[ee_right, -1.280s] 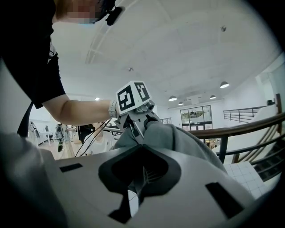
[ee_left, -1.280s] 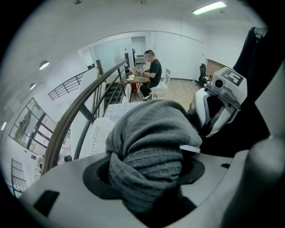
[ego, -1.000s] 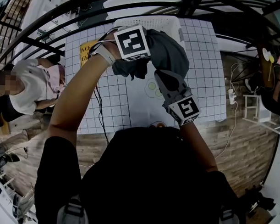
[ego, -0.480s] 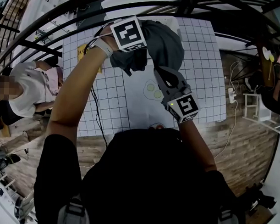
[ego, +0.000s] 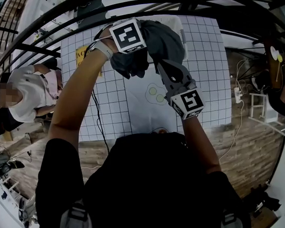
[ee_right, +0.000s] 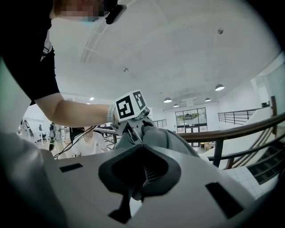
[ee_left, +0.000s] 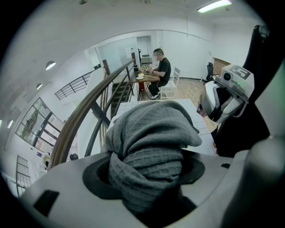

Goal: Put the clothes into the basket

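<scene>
A grey knit garment (ego: 161,39) hangs in the air over the gridded table, held by both grippers. My left gripper (ego: 134,54) is shut on a thick bunch of it, and that bunch fills the jaws in the left gripper view (ee_left: 147,173). Just below and to the right, my right gripper (ego: 161,69) is shut on a thin fold of the same garment (ee_right: 164,140). The left gripper (ee_right: 137,128) shows right ahead in the right gripper view. The white basket (ego: 182,32) stands behind the garment, mostly hidden.
A white grid mat (ego: 207,66) covers the table, with two pale green circles (ego: 156,93) printed on it. Dark railing bars (ego: 51,49) cross the top left. A seated person (ego: 26,91) is at the left. A power strip (ego: 236,95) lies on the wooden floor at the right.
Both grippers have carried the garment a little farther away over the table, so it hides more of the basket. Both grips look unchanged.
</scene>
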